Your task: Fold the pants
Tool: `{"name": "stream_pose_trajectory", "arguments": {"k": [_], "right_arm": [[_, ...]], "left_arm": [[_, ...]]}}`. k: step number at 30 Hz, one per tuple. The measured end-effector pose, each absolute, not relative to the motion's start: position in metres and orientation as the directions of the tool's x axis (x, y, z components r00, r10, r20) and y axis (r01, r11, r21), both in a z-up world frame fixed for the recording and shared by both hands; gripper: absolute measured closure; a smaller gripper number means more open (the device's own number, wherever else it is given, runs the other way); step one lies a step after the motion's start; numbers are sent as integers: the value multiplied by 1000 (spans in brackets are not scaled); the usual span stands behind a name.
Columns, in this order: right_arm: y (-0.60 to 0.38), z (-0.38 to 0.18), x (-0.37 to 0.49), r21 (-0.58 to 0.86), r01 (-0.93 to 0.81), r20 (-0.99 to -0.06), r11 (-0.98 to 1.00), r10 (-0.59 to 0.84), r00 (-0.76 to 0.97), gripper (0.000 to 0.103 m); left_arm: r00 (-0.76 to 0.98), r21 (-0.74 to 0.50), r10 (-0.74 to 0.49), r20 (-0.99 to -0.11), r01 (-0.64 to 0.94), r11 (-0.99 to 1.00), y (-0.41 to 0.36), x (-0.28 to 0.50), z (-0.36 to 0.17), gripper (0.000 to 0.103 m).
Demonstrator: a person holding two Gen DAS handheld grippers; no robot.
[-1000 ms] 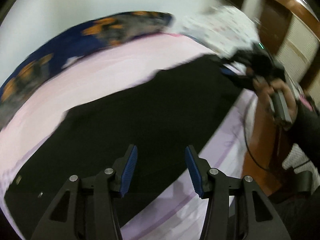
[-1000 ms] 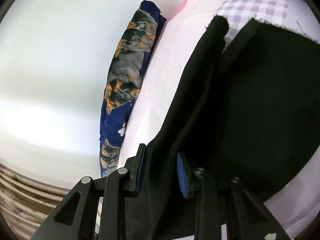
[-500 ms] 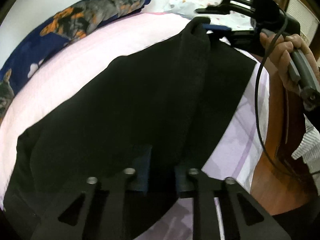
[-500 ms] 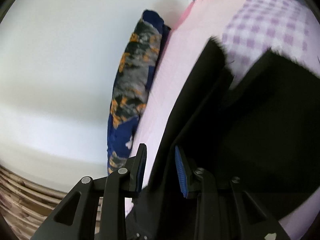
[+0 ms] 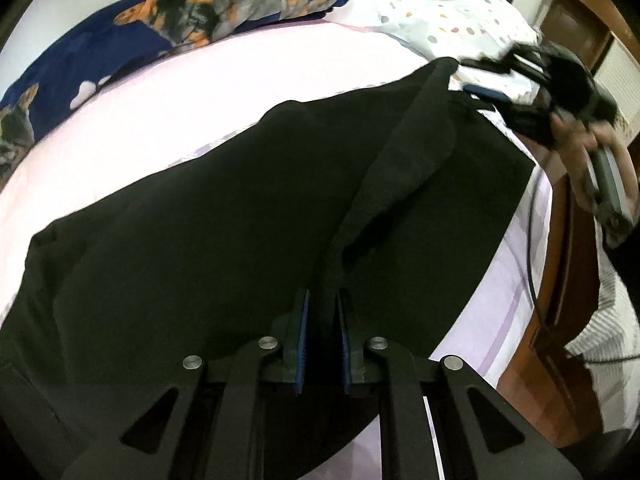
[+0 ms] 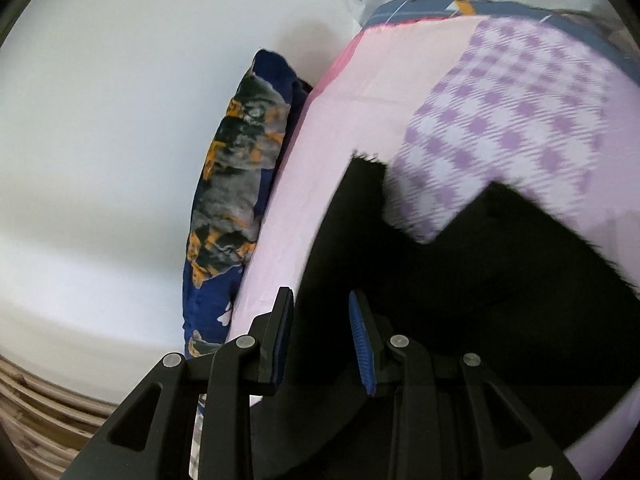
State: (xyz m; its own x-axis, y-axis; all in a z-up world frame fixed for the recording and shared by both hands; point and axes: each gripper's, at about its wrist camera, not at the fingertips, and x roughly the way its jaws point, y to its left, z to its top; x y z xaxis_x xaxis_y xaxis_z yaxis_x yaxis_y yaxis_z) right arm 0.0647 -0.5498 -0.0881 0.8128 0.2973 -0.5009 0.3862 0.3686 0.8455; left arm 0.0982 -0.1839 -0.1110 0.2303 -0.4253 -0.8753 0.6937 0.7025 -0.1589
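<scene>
Both ends gripped: the left gripper [image 5: 322,312], jaws just closed, and the right gripper [image 6: 320,332] each pinch the black pants [image 5: 208,232] on the bed [image 5: 224,80]; folding barely begun.

The black pants [image 5: 208,240] lie spread across the pink bedsheet [image 5: 240,80]. One raised fold of cloth runs along their middle, lifted off the sheet at both ends.
</scene>
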Motion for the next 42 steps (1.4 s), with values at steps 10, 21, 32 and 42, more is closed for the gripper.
{"name": "stream_pose_trajectory", "arguments": {"k": [10,21,32,42], "right_arm": [[-549,-134,53,826,469,-554,313,298,777,75],[-550,-90,97,799,440,-576,410,311,756,96],[-567,-73,131,767,465,-612,442,284,739,94],[-566,-97,132,693,577,-708,432,263,655,83]], "left_arm": [[220,-200,-440,-871,658,726,-173,107,-111,89],[237,-205,-443,-865,639,741,-168,107,-105,89],[262,-243,-477,-839,603,760,-153,119,-90,89],[252,-239,-466,-848,603,761,-155,117,-100,89]]}}
